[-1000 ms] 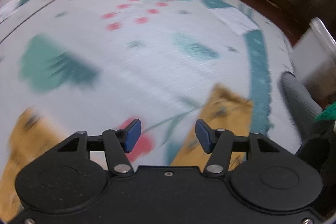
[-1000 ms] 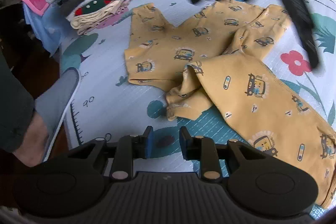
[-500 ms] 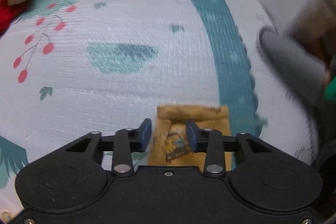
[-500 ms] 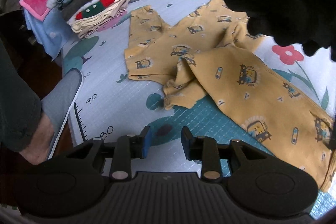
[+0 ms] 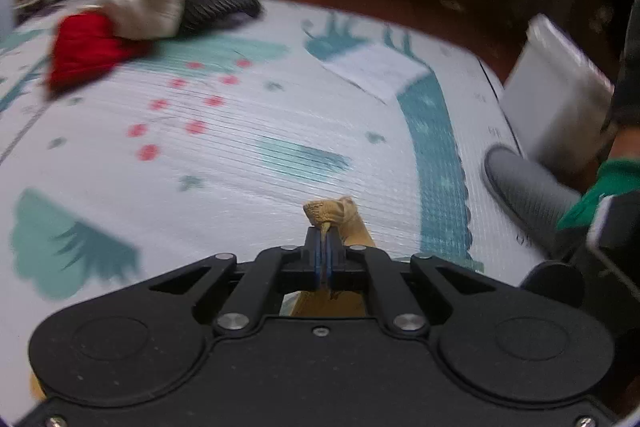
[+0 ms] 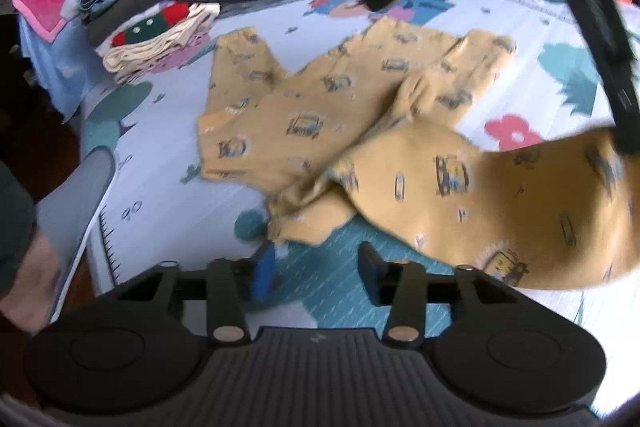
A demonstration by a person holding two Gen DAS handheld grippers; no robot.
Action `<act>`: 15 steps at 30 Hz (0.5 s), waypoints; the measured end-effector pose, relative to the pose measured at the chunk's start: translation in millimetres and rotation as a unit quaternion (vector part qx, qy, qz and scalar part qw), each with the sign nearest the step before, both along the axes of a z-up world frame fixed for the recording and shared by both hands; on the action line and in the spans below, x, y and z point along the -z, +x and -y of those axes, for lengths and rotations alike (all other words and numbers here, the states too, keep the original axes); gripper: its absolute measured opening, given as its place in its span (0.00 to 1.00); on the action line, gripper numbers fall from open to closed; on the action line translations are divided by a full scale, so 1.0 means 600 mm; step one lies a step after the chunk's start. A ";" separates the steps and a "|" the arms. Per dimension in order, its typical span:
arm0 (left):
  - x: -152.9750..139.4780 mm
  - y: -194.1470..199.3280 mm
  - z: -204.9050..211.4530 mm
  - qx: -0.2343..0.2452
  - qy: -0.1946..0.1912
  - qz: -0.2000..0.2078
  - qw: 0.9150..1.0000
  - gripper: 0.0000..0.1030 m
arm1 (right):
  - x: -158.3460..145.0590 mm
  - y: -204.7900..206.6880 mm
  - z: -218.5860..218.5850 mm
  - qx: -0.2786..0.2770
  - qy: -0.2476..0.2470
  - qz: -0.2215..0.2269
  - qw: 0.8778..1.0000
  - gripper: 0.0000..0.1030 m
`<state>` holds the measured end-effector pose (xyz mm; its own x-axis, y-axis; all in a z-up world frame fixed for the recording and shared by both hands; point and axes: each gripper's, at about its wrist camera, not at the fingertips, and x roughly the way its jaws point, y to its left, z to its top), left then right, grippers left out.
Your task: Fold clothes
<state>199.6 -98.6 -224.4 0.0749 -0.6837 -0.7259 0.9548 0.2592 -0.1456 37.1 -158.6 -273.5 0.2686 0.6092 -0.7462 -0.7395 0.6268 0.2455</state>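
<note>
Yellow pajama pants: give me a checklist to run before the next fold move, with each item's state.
1. Left hand-held gripper shut on the yellow pajama pants: ok, fabric pinched between the pads.
2. Right hand-held gripper holding cloth: not ok, jaws opening, nothing between them.
3. Near cuff just ahead of the right fingers: ok.
4. Pants clear of the yellow top: not ok, they overlap.
5. Pants lying flat: not ok, one end lifted.
6. Grey slipper off the cloth: ok.

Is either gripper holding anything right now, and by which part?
Left gripper pinches the yellow garment by an edge. Right gripper, jaws opening, holds nothing.
</note>
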 end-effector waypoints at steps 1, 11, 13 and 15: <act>-0.005 0.003 -0.019 -0.013 -0.007 -0.001 1.000 0.01 | 0.001 0.003 -0.004 0.000 0.000 0.003 1.000 0.48; -0.038 0.050 -0.204 -0.172 -0.067 -0.010 0.983 0.01 | 0.002 0.005 -0.047 -0.024 -0.019 0.032 0.999 0.48; -0.045 0.064 -0.238 -0.206 -0.078 -0.013 0.975 0.01 | 0.001 0.006 -0.051 -0.026 -0.021 0.036 0.999 0.48; -0.052 0.076 -0.267 -0.234 -0.089 -0.016 0.968 0.01 | 0.000 0.004 -0.057 -0.033 -0.025 0.046 0.998 0.48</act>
<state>245.2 61.4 -193.4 0.3857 -0.6946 -0.6072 0.7338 0.6299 -0.2544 39.5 -124.4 -273.4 0.2986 0.5898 -0.7503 -0.7974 0.5862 0.1434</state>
